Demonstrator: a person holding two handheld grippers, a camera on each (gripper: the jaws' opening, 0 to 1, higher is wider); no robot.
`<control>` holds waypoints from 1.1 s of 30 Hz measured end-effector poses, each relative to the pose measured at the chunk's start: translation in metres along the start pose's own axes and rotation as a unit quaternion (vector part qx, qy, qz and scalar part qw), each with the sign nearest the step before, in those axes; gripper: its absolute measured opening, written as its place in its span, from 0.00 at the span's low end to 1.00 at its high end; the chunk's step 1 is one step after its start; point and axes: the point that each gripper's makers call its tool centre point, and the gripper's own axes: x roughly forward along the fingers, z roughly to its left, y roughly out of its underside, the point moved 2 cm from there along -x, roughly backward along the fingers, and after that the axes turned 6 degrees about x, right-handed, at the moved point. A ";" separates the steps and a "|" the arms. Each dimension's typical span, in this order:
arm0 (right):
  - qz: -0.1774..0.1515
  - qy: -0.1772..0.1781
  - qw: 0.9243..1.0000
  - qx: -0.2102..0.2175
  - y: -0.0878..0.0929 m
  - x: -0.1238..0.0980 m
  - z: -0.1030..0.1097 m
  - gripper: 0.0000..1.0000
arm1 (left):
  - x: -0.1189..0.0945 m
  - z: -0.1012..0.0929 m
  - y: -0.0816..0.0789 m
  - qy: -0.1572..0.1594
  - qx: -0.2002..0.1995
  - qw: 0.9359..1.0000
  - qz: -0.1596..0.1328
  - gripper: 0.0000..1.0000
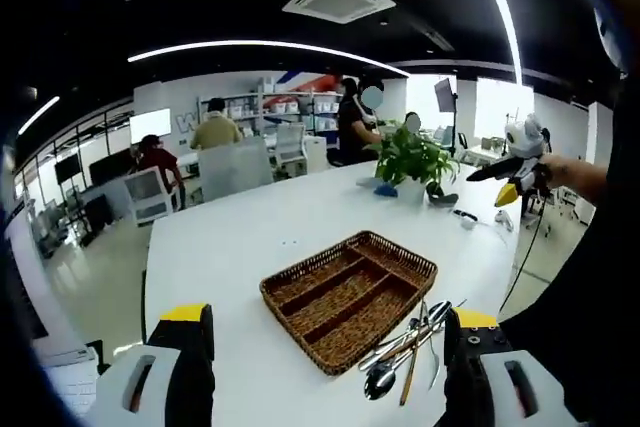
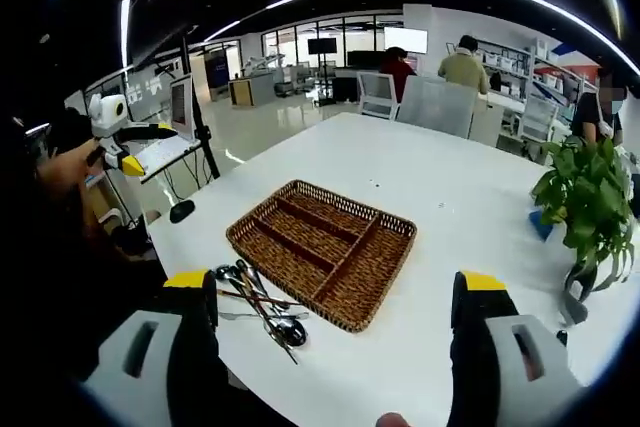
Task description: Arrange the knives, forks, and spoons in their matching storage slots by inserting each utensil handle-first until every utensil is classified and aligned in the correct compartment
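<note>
Wicker tray [image 1: 349, 296], utensils [image 1: 410, 350] beside, tongs [image 1: 330, 367] agape

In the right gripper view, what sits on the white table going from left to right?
Heap of loose metal cutlery → brown woven wicker tray with empty compartments → green leafy potted plant.

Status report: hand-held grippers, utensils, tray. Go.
Both hand-held grippers open, left and right, holding nothing. Utensils piled beside wicker tray; visible slots empty. Nothing in the way.
</note>
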 end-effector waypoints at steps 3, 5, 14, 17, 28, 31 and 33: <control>0.005 -0.006 1.000 0.002 -0.002 0.000 -0.005 0.99 | 0.004 0.002 -0.005 -0.006 0.003 1.000 0.000 1.00; -0.002 -0.007 1.000 -0.008 -0.007 -0.004 -0.006 0.99 | 0.006 0.006 -0.013 -0.011 0.012 1.000 -0.010 1.00; 0.028 -0.001 1.000 0.000 -0.007 -0.008 -0.025 0.99 | 0.012 0.009 -0.013 -0.005 -0.019 0.999 0.026 1.00; -0.007 -0.015 1.000 -0.004 -0.026 -0.009 -0.015 0.99 | 0.011 0.009 -0.016 -0.008 -0.024 1.000 0.016 1.00; 0.018 0.013 1.000 -0.011 -0.006 -0.017 -0.023 0.99 | 0.004 0.006 -0.004 0.001 0.009 1.000 0.023 1.00; 0.018 0.003 1.000 -0.002 -0.009 -0.014 -0.023 0.99 | -0.009 0.011 -0.008 -0.018 -0.019 1.000 0.006 1.00; -0.002 -0.016 1.000 -0.019 -0.017 -0.016 -0.017 0.99 | -0.017 0.013 -0.009 -0.030 -0.009 0.999 0.009 1.00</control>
